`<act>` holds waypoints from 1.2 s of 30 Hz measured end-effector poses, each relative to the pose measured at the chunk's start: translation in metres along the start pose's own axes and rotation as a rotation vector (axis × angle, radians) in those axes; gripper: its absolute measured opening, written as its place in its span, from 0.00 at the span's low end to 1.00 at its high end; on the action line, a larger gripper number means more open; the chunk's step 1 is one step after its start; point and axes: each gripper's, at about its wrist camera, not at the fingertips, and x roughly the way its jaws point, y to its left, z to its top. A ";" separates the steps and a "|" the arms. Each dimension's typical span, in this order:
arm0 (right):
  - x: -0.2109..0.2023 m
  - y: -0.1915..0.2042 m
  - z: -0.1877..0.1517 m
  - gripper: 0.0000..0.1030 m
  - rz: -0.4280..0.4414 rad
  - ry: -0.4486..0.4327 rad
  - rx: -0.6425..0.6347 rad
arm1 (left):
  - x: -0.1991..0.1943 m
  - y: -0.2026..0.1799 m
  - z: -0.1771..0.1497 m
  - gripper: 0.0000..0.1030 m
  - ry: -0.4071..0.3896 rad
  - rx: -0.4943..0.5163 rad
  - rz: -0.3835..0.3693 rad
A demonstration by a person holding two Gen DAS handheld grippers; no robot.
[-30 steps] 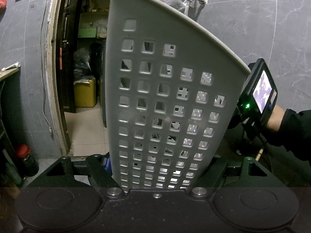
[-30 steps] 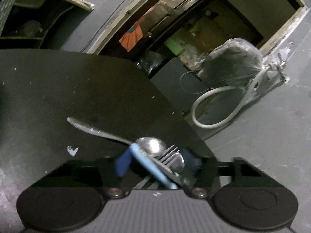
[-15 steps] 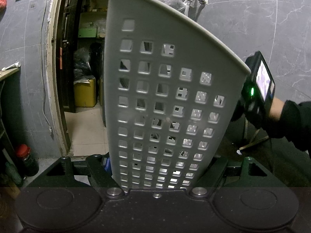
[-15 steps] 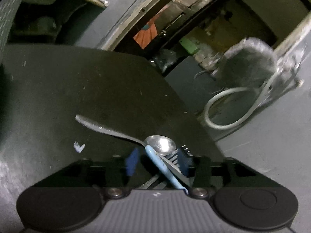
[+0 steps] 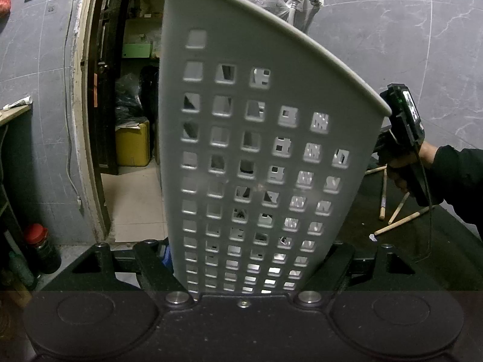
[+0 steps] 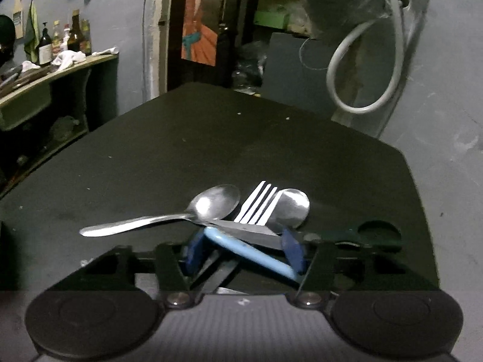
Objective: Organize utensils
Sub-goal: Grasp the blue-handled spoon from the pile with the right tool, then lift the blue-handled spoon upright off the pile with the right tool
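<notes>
Right gripper (image 6: 244, 253) rolled level and lifted; jaws, just closing, clasped a spoon (image 6: 169, 215), fork (image 6: 256, 203) and blue-handled knife (image 6: 250, 250). Dark table (image 6: 211, 150) ahead, doorway (image 6: 205, 24) beyond. Left gripper (image 5: 247, 271) stayed clamped on the basket (image 5: 256, 138).

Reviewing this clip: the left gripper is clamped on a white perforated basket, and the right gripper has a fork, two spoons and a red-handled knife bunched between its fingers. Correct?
One detail is wrong: the knife handle is light blue, not red, as the right wrist view shows. The rest stands: left gripper on the basket, fork and spoons at the right gripper.
</notes>
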 end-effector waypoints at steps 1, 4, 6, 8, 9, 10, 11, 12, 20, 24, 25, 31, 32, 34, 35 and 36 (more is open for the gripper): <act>0.000 0.000 0.001 0.42 0.003 -0.001 0.006 | 0.000 0.000 0.000 0.76 0.000 -0.001 0.000; 0.001 0.006 0.001 0.30 0.000 0.000 -0.012 | 0.000 0.000 0.000 0.76 0.000 0.000 -0.001; 0.001 0.010 0.000 0.28 -0.003 0.003 -0.007 | 0.000 0.000 0.000 0.76 0.000 0.000 -0.001; 0.001 0.009 0.002 0.27 0.002 0.007 0.003 | 0.000 0.000 0.000 0.76 0.001 0.000 -0.001; 0.001 0.009 0.001 0.29 0.005 0.004 0.005 | 0.000 0.000 0.000 0.76 0.001 0.000 -0.001; -0.002 0.006 0.001 0.36 0.009 -0.002 0.012 | 0.000 0.000 0.000 0.76 0.001 0.000 -0.002; -0.004 0.005 0.001 0.41 0.012 -0.009 0.020 | 0.000 0.000 0.001 0.76 0.002 0.000 -0.003; -0.008 0.001 0.002 0.49 0.016 -0.019 0.026 | 0.000 0.000 0.001 0.76 0.001 0.000 -0.002; -0.029 -0.013 0.005 0.54 -0.038 0.039 -0.059 | 0.001 0.001 0.001 0.76 0.001 -0.002 -0.001; -0.035 -0.002 -0.002 0.60 -0.062 0.098 -0.184 | 0.001 0.001 0.001 0.76 0.001 -0.002 -0.001; -0.033 0.000 -0.004 0.61 -0.054 0.117 -0.204 | 0.001 0.001 0.001 0.76 0.001 -0.002 -0.001; -0.013 0.007 -0.003 0.60 -0.017 0.151 -0.247 | 0.001 0.001 0.001 0.76 0.001 -0.002 -0.001; -0.010 0.005 0.000 0.58 -0.006 0.154 -0.231 | 0.001 0.001 0.001 0.76 0.001 -0.002 0.000; -0.005 -0.003 0.003 0.50 0.024 0.161 -0.186 | 0.001 0.001 0.001 0.76 0.000 -0.002 -0.002; -0.003 -0.008 0.004 0.50 0.038 0.164 -0.159 | 0.001 0.001 0.001 0.76 0.000 -0.003 -0.002; -0.002 -0.013 0.005 0.48 0.052 0.165 -0.131 | 0.001 0.001 0.001 0.76 0.000 -0.002 -0.001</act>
